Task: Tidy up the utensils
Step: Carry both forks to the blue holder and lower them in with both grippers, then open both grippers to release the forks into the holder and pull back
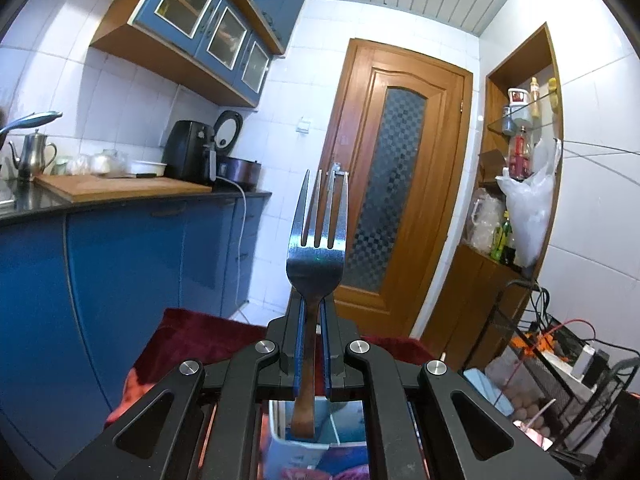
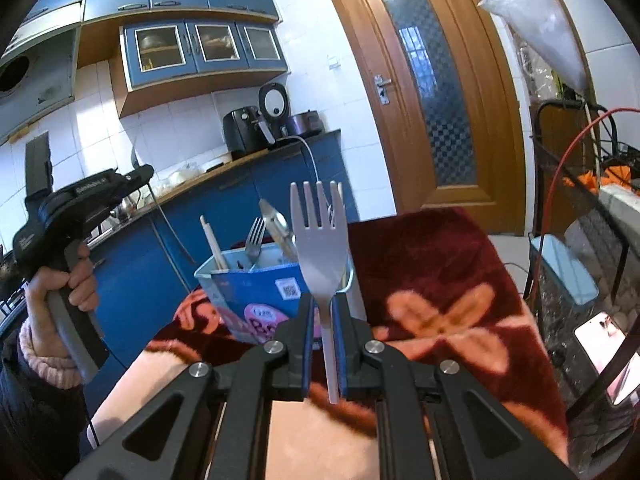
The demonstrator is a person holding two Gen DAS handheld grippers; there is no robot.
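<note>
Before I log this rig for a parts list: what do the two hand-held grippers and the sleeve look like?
Both the left hand-held gripper and right hand-held gripper have matte black linkage arms, silver round pivot bolts and blue finger pads. The left one's body is black with white lettering and a grey grip. Sleeve: dark, pink knit cuff.

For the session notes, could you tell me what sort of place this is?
A home kitchen, most likely: blue cabinets over a dark counter, with an air fryer and a kettle on it.
</note>
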